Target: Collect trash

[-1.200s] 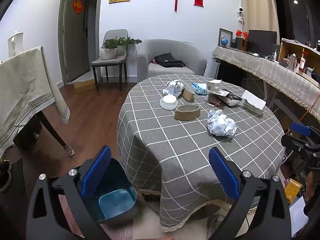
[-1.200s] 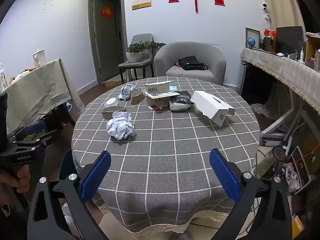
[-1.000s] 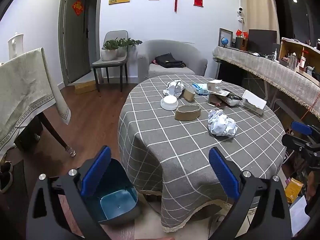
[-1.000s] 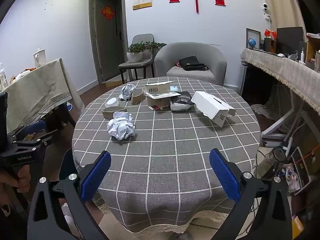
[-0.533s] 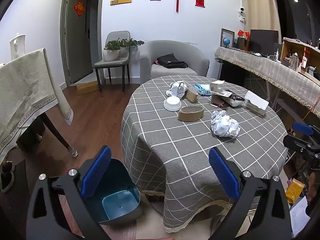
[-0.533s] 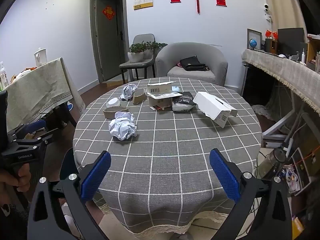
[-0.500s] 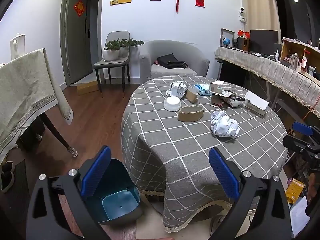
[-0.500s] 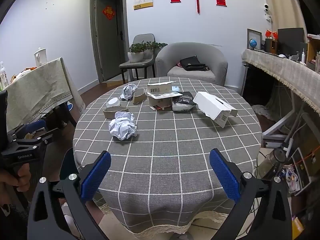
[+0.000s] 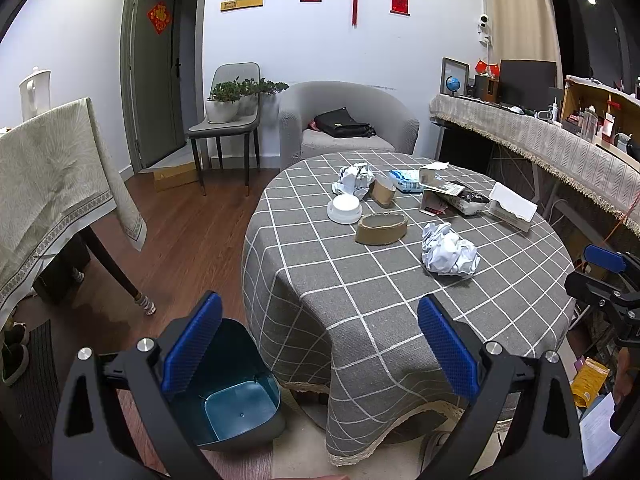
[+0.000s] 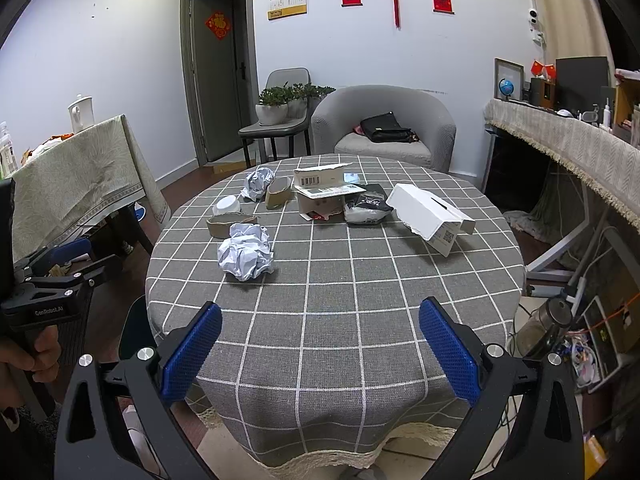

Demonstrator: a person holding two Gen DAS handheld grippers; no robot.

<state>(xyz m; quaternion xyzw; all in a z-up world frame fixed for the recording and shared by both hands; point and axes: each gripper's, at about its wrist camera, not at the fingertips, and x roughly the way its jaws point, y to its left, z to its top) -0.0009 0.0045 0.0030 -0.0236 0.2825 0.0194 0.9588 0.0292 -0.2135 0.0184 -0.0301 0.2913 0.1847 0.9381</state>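
A round table with a grey checked cloth [image 9: 360, 288] [image 10: 320, 288] holds trash: a crumpled white paper ball [image 9: 449, 250] [image 10: 245, 255], a second paper ball [image 9: 354, 176] [image 10: 259, 183], a brown cardboard ring [image 9: 382, 229] [image 10: 226, 225], a white lid [image 9: 344, 209], torn cartons [image 10: 326, 196], a black wrapper [image 10: 368, 209] and a white box [image 10: 430, 218]. A blue trash bin [image 9: 236, 404] stands on the floor left of the table. My left gripper [image 9: 320, 354] is open and empty over the table's near edge. My right gripper [image 10: 320, 354] is open and empty, short of the table.
A side table with a beige cloth [image 9: 52, 184] stands at the left. A grey armchair [image 9: 348, 124] and a chair with potted plants [image 9: 230, 120] stand behind. A long draped counter [image 10: 560, 140] runs along the right. Bottles and cables [image 10: 560, 324] lie on the floor at right.
Both views have shifted slightly; the table appears a little further right in the left wrist view. Both grippers stay open and empty.
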